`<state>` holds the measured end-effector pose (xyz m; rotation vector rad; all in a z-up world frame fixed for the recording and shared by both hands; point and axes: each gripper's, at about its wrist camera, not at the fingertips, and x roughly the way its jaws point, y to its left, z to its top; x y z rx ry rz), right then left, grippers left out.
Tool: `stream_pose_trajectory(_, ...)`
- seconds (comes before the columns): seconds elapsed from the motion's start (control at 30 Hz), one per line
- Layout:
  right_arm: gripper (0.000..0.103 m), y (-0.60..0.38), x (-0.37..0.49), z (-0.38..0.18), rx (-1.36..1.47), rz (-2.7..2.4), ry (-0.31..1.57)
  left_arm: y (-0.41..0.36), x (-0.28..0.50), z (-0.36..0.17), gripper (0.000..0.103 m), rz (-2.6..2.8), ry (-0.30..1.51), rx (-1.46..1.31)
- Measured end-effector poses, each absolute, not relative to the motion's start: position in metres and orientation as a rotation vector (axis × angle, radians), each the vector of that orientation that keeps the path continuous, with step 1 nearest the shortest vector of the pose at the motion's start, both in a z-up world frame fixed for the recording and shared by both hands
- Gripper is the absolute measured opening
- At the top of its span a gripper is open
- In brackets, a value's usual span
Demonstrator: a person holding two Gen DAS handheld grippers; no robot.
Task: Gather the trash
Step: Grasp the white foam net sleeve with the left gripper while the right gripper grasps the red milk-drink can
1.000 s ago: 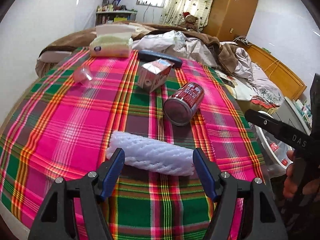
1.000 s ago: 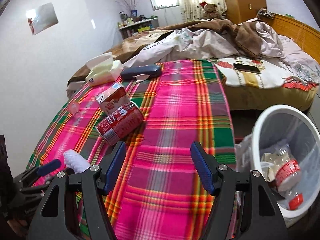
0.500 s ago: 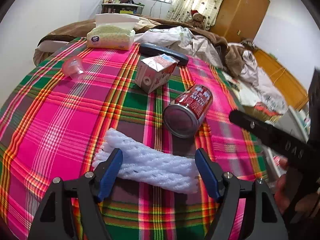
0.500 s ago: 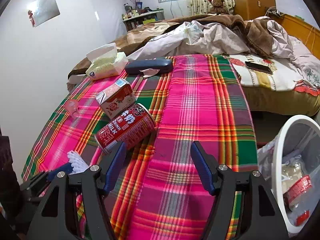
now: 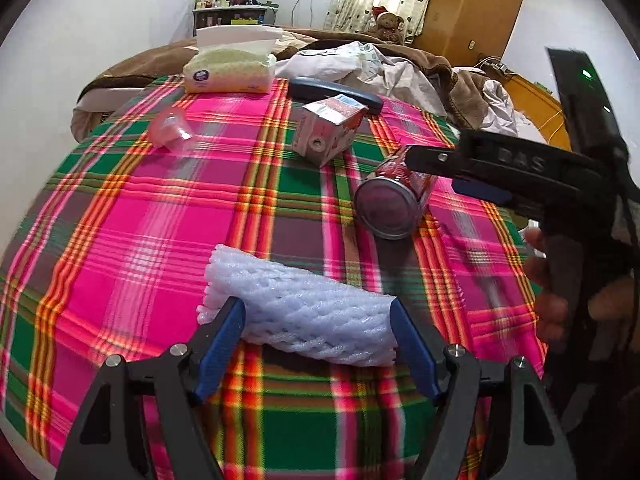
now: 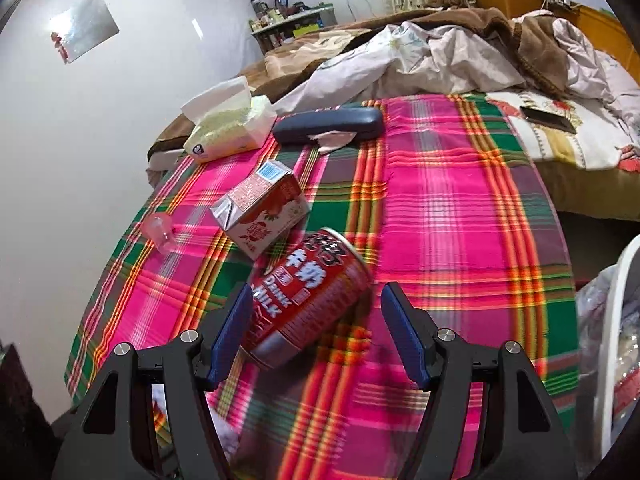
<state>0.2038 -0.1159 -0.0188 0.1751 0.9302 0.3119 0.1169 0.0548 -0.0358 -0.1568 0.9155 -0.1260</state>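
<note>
A white foam net (image 5: 304, 312) lies on the plaid tablecloth (image 5: 120, 240), between the blue pads of my left gripper (image 5: 316, 306), which stands open around it. A red milk can (image 6: 308, 292) lies on its side between the fingers of my open right gripper (image 6: 317, 294), close to the left pad. In the left wrist view the can (image 5: 392, 204) shows its metal end, with a right gripper finger (image 5: 440, 158) over it and a hand (image 5: 548, 304) on the handle. Further back are a milk carton (image 6: 260, 212) and a tipped pink plastic cup (image 6: 160, 230).
A tissue pack (image 6: 228, 128) and a dark glasses case (image 6: 328, 126) with a crumpled tissue under it sit at the table's far edge. A white bin (image 6: 624, 320) with trash stands at the right, beside the table. Behind is a bed with bedding and a phone (image 6: 548, 120).
My right gripper has moved left across the table to the red can, which now lies between its fingers. The bin has slid to the view's right edge. My left gripper stays at the foam net.
</note>
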Motion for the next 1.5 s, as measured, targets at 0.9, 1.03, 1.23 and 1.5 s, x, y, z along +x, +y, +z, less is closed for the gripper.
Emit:
stream_pose_trajectory(0.9,0.058,-0.12,0.197,-0.03,0.012,0.255,0.983,0.059,0.131,-0.041,0.079,-0.048,0.899,-0.192)
stream_pose_trajectory(1.03,0.058,-0.131,0.193,-0.029,0.031,0.25,0.983,0.046,0.131,-0.039,0.079,-0.11,0.899,-0.189)
stream_pose_trajectory(1.23,0.058,-0.136,0.191,-0.031,0.053,0.261,0.98,0.046,0.117,-0.037,0.079,-0.106,0.921,-0.146)
stream_pose_trajectory(1.5,0.058,-0.138,0.182,-0.031,0.065,0.296,0.978,0.068,0.099,-0.038,0.081,-0.008,0.96,-0.16)
